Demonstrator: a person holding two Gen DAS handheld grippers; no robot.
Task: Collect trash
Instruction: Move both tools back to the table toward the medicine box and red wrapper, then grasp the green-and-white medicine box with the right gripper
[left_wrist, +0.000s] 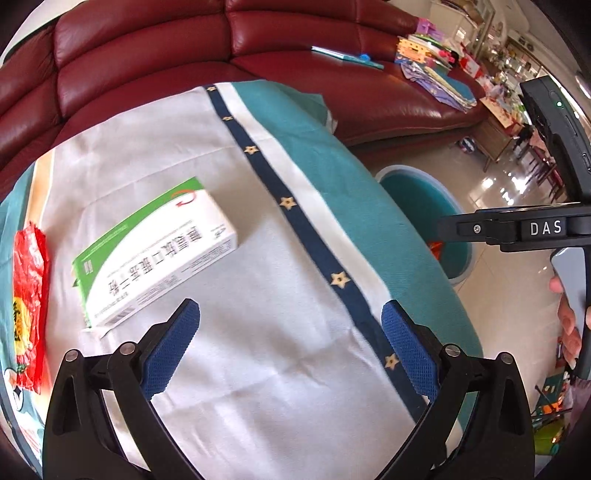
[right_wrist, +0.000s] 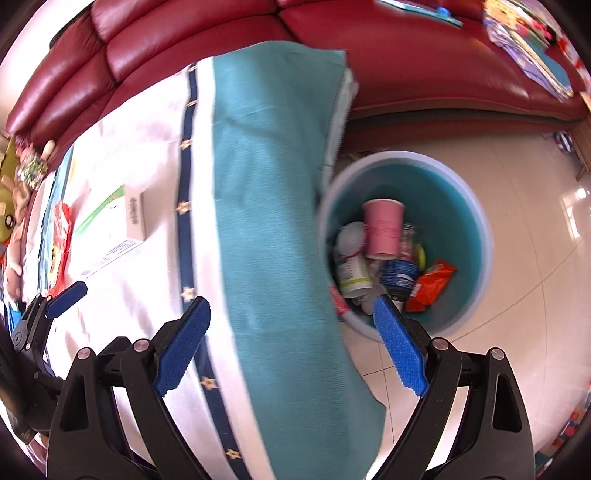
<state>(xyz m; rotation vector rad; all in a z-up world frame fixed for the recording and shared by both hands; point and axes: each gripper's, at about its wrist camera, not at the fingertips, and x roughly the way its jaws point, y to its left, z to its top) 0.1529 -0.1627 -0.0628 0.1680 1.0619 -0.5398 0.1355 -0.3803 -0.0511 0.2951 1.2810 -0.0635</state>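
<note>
We're btwn pickups: both jaws stand apart w/ nothing in them, left gripper (left_wrist: 290, 343) over the cloth-covered surface (left_wrist: 258, 350), right gripper (right_wrist: 291, 343) at its edge by the bin (right_wrist: 476, 295), already part full. Box (left_wrist: 155, 251) and red wrapper (left_wrist: 29, 291) lie toward the surface's far-left edge. Next, we think: left drops onto the box and closes across its narrow side.
</note>
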